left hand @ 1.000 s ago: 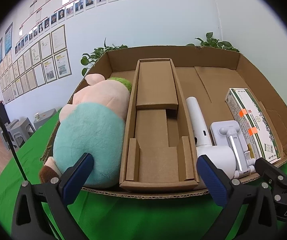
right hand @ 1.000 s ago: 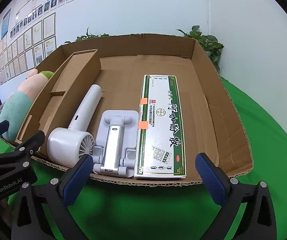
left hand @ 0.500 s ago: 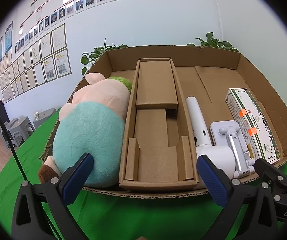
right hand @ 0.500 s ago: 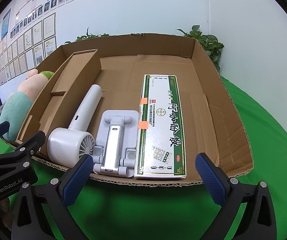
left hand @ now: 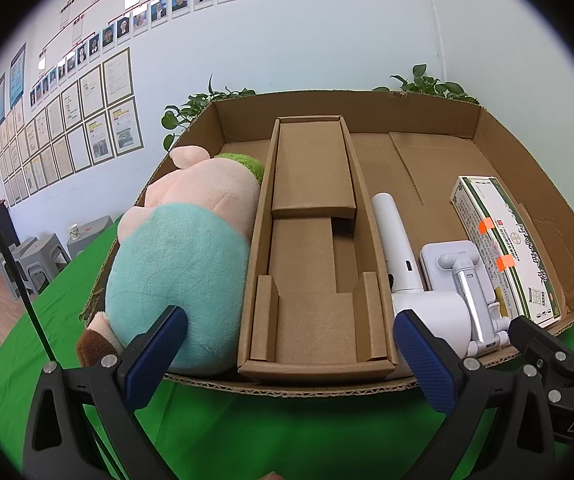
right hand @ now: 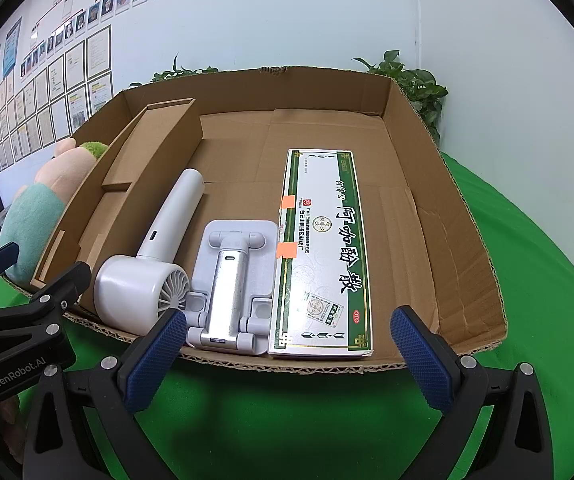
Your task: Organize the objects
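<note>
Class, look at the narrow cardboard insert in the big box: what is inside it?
The narrow cardboard insert holds only folded cardboard: a raised platform at its far end and side tabs near the front. The space under that platform is hidden.

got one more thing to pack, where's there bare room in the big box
Bare floor lies right of the green-and-white carton, up to the cardboard box's right wall, and along the back wall beyond the carton and handheld fan. The inner tray is empty. The front is crowded: plush toy, tray, fan, phone stand and carton sit side by side.

Matt corrugated cardboard tray [right hand: 463,240], fuzzy plush toy [left hand: 179,256], glossy medicine box [right hand: 323,256]
</note>
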